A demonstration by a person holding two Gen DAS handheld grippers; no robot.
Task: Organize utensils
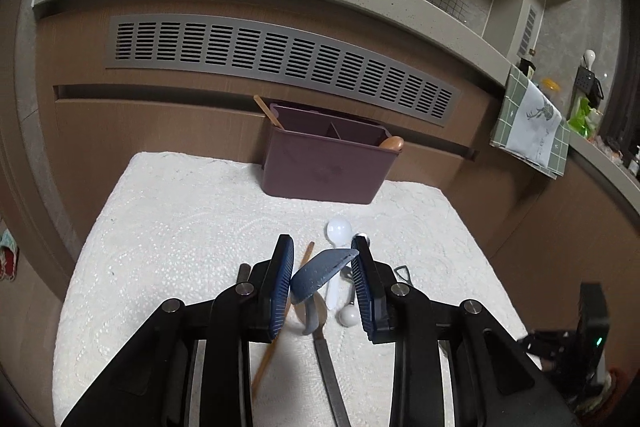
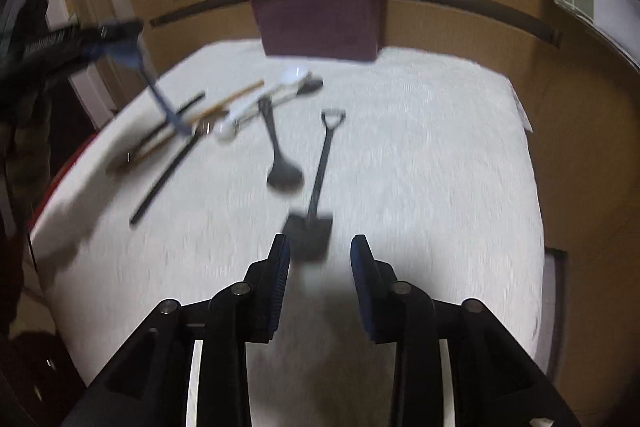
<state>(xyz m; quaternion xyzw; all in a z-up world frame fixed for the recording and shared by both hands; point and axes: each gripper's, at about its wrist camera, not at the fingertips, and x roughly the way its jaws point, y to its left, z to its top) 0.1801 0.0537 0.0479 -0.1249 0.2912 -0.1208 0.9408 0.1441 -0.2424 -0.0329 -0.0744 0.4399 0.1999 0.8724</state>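
My left gripper is shut on the bowl of a blue-grey spoon, held above the white cloth; its handle hangs down. In the right wrist view the same spoon hangs from the left gripper at the left. Below it lie a white spoon, a wooden chopstick and a dark knife. The purple divided holder stands at the cloth's far edge with a wooden utensil in it. My right gripper is open and empty, just in front of a black shovel-shaped spoon.
A black ladle, black chopsticks, wooden chopsticks and white spoons lie on the cloth left of centre. A brown cabinet front with a grey vent rises behind the holder. A green towel hangs at right.
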